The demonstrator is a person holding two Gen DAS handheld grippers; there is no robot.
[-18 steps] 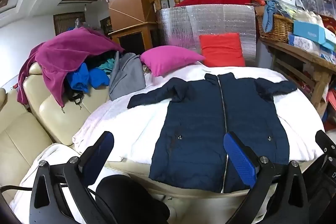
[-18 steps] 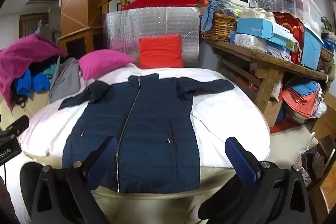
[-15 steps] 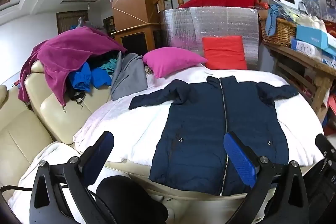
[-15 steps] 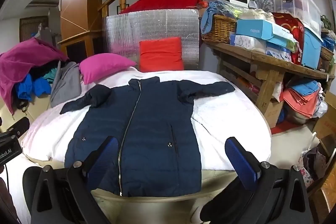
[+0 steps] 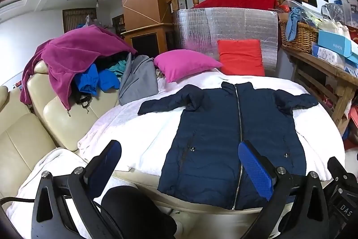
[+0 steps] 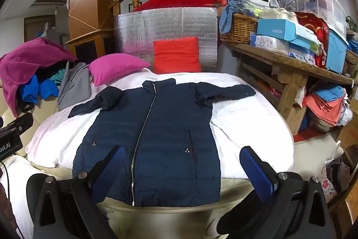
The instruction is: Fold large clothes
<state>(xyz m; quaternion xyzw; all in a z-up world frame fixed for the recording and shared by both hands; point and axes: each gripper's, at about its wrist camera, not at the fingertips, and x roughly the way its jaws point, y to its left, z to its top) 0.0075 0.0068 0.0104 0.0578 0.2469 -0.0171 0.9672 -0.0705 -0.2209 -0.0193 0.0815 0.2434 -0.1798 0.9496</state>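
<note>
A dark navy zip-up padded coat (image 5: 226, 138) lies flat, front up and zipped, on a white blanket (image 5: 138, 140), collar at the far end and both sleeves spread out sideways. It also shows in the right wrist view (image 6: 161, 140). My left gripper (image 5: 179, 162) is open and empty, held above the coat's near hem towards its left side. My right gripper (image 6: 183, 167) is open and empty, held above the near hem towards its right side. Neither gripper touches the coat.
A pink cushion (image 5: 185, 63) and a red cushion (image 5: 240, 57) lie beyond the collar. A heap of clothes (image 5: 85, 64) covers a cream sofa (image 5: 24, 140) on the left. A cluttered wooden bench (image 6: 288, 64) stands on the right.
Both grippers have drawn slightly nearer and risen over the coat, which now sits a little lower in both views. The coat has not moved.
</note>
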